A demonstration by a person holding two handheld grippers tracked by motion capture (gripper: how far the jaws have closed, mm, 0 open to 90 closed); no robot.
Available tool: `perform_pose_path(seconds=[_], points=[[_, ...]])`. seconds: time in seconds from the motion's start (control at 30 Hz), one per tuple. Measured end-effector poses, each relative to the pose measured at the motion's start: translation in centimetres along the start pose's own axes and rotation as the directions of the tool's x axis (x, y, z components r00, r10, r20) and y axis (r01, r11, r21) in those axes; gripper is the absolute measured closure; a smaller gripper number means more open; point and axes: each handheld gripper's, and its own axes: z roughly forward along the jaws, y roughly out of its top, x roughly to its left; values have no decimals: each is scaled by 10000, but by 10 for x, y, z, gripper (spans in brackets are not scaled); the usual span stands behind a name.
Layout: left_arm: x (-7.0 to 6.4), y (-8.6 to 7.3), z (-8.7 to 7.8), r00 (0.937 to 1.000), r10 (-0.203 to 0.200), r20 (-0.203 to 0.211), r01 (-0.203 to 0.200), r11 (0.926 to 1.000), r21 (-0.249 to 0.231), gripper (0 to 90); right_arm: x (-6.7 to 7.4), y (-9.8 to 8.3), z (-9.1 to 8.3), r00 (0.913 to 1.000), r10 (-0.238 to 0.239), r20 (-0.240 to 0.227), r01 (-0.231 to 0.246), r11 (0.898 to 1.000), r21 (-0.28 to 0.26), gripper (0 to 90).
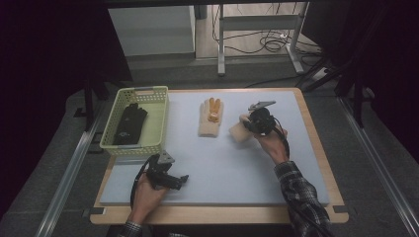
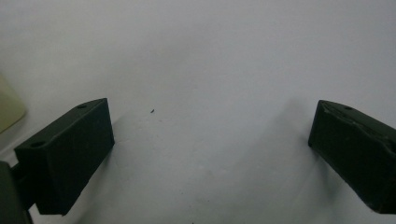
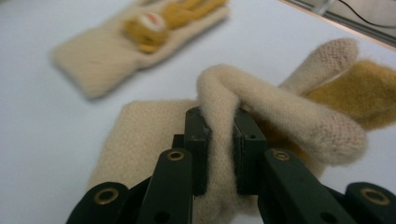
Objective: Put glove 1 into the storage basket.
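Two cream knitted gloves with orange patches are on the pale mat. One glove (image 1: pixel 211 117) (image 3: pixel 135 42) lies flat at the mat's middle back. My right gripper (image 1: pixel 253 123) (image 3: pixel 219 151) is shut on a fold of the other glove (image 1: pixel 239 131) (image 3: pixel 280 112), pinching it between both pads and lifting that part off the mat. My left gripper (image 1: pixel 184 179) (image 2: pixel 210 154) rests near the mat's front left, jaws wide open with bare mat between them.
A pale green basket (image 1: pixel 118 103) stands at the back left of the mat (image 1: pixel 222 168) and holds a black glove (image 1: pixel 129 123). Its corner (image 2: pixel 8 105) shows at the left of the left gripper view. The wooden table edge (image 1: pixel 316 133) runs along the right.
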Motion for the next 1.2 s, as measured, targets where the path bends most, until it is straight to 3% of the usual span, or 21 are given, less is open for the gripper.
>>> perform_pose_path(seconds=[0.1, 0.23, 0.27, 0.3, 0.43, 0.5, 0.53, 0.57, 0.67, 0.73, 0.8, 0.9, 1.0, 1.07, 1.1, 1.13, 1.17, 1.2], points=[[0, 0, 0, 10000, 0, -2, 0, 10000, 1, 3, 15, -1, -16, 9979, -390, -510, 380, 9991, -204, 782], [0, 0, 0, 10000, 23, -15, -23, 10000, 5, 4, 37, -4, -37, 9856, -980, -1376, 917, 9945, -510, 782], [0, 0, 0, 10000, 23, -15, -23, 10000, 5, 4, 37, -4, -37, 9856, -980, -1376, 917, 9945, -510, 782], [0, 0, 0, 10000, 28, -16, -28, 10000, 0, 4, 50, -10, -44, 9740, -1201, -1921, 1094, 9918, -656, 780], [0, 0, 0, 10000, -7, -17, 7, 10000, -29, 4, 72, -27, -43, 9542, -1652, -2495, 1552, 9861, -592, 775], [0, 0, 0, 10000, 9, -19, -9, 10000, -17, 4, 75, -31, -41, 9506, -1736, -2574, 1647, 9847, -561, 774], [0, 0, 0, 10000, 17, -20, -17, 10000, -13, 4, 82, -43, -31, 9425, -1860, -2776, 1820, 9825, -403, 754], [0, 0, 0, 10000, 15, -18, -15, 10000, -14, 4, 84, -46, -28, 9405, -1917, -2805, 1898, 9812, -340, 733], [0, 0, 0, 10000, 14, -19, -14, 10000, -13, 4, 89, -53, -17, 9460, -1944, -2595, 1944, 9806, -258, 555], [0, 0, 0, 10000, 15, -19, -15, 10000, -14, 4, 88, -50, -19, 9503, -1919, -2453, 1889, 9813, -358, 484], [0, 0, 0, 10000, 17, -21, -17, 10000, -14, 4, 85, -46, -23, 9542, -1889, -2322, 1814, 9820, -533, 462], [0, 0, 0, 10000, 16, -22, -17, 10000, -16, 4, 72, -39, -39, 9686, -1601, -1902, 1457, 9854, -876, 434], [0, 0, 0, 10000, 15, -21, -15, 10000, -14, 4, 65, -40, -45, 9762, -1342, -1701, 1213, 9890, -842, 441], [0, 0, 0, 10000, 14, -18, -14, 10000, -13, 4, 53, -51, -50, 9850, -874, -1487, 803, 9954, -530, 557], [0, 0, 0, 10000, -7, -14, 7, 10000, -13, 4, 50, -56, -50, 9873, -771, -1390, 721, 9966, -407, 621], [0, 0, 0, 10000, -7, -14, 7, 10000, -13, 4, 50, -56, -50, 9873, -771, -1390, 721, 9966, -407, 621], [0, 0, 0, 10000, -8, -14, 8, 10000, -12, 4, 45, -68, -49, 9902, -487, -1306, 465, 9987, -198, 717], [0, 0, 0, 10000, -6, -14, 6, 10000, -13, 4, 43, -72, -48, 9910, -352, -1294, 341, 9994, -112, 736]])
